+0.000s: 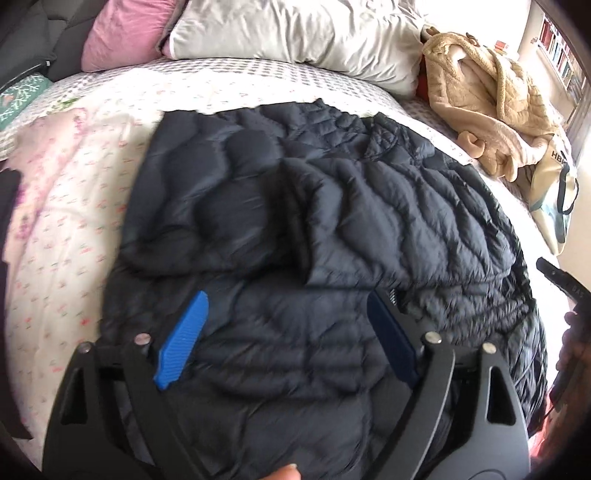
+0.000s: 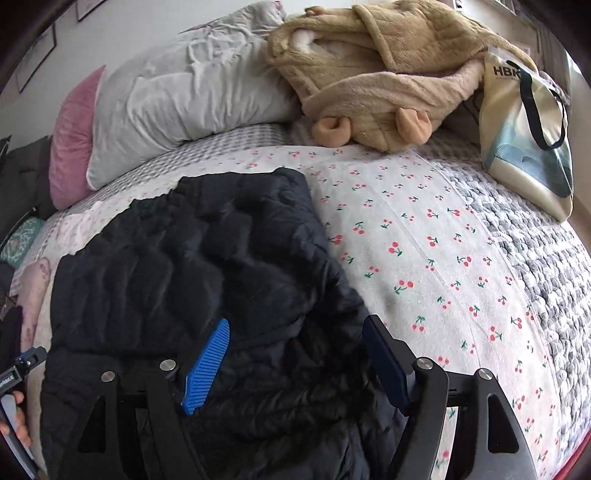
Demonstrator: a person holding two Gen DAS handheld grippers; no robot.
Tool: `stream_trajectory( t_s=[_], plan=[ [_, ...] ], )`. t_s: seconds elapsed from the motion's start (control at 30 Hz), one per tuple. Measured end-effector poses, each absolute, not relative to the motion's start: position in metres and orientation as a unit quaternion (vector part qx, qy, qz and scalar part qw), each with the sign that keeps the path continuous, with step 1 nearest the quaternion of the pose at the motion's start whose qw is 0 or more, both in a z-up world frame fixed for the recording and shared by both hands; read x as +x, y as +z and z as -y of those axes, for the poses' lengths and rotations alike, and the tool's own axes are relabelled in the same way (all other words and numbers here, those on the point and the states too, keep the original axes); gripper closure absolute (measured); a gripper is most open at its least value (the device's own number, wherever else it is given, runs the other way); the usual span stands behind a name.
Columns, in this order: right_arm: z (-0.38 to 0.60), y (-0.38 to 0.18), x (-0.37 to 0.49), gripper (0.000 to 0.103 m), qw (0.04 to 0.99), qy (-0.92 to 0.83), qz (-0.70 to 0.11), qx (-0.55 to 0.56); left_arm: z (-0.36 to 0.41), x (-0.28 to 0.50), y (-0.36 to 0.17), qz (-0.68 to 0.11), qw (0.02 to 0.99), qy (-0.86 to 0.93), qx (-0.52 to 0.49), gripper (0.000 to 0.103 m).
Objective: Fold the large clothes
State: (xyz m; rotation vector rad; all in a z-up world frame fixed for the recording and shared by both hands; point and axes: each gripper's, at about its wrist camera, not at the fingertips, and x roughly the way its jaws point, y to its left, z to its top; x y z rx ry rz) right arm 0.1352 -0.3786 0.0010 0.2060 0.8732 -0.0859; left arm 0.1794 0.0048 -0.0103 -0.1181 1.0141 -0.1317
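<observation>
Dark puffer jacket (image 1: 314, 229) shown partly folded on the bed (image 2: 424, 240); further folds are judged outstanding. Left tool (image 1: 288, 332) and right tool (image 2: 295, 354) are held wide, empty.

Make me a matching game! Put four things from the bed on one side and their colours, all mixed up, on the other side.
Things:
1. puffy jacket
2. small pillow
3. fluffy robe
4. big pillow

Colours:
A. tan
B. pale grey
C. pink
D. dark navy, almost black

Right pairs: 1-D, 2-C, 3-A, 4-B
</observation>
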Motion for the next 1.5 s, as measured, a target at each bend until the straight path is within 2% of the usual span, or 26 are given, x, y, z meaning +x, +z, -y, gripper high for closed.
stream_trajectory(
  t_s=[0.13,0.33,0.47,0.63,0.8,1.2,1.5],
  plan=[
    [0.366,0.006,0.119,0.024,0.900,-0.022,-0.426,0.091,-0.028,0.162,-0.008,-0.497,0.864,-0.053,-0.068,0.008],
    [0.357,0.002,0.099,0.023,0.892,0.003,-0.442,0.093,-0.056,0.141,-0.009,-0.515,0.849,-0.069,-0.096,0.006],
    [0.370,0.007,0.085,0.023,0.870,0.017,-0.472,0.141,-0.081,0.129,-0.006,-0.533,0.839,-0.049,-0.102,0.006],
    [0.389,0.030,0.048,0.020,0.877,0.010,-0.460,0.141,-0.105,0.103,0.005,-0.537,0.838,-0.039,-0.093,0.001],
    [0.400,0.027,0.017,0.020,0.871,0.011,-0.465,0.160,-0.112,0.079,0.001,-0.558,0.824,-0.054,-0.078,0.001],
    [0.405,-0.037,-0.016,0.020,0.849,-0.011,-0.500,0.171,-0.134,0.059,-0.056,-0.597,0.797,-0.037,-0.080,0.001],
    [0.411,-0.030,-0.029,0.020,0.865,-0.024,-0.471,0.172,-0.150,0.054,-0.091,-0.640,0.761,-0.039,-0.094,0.001]
  ],
)
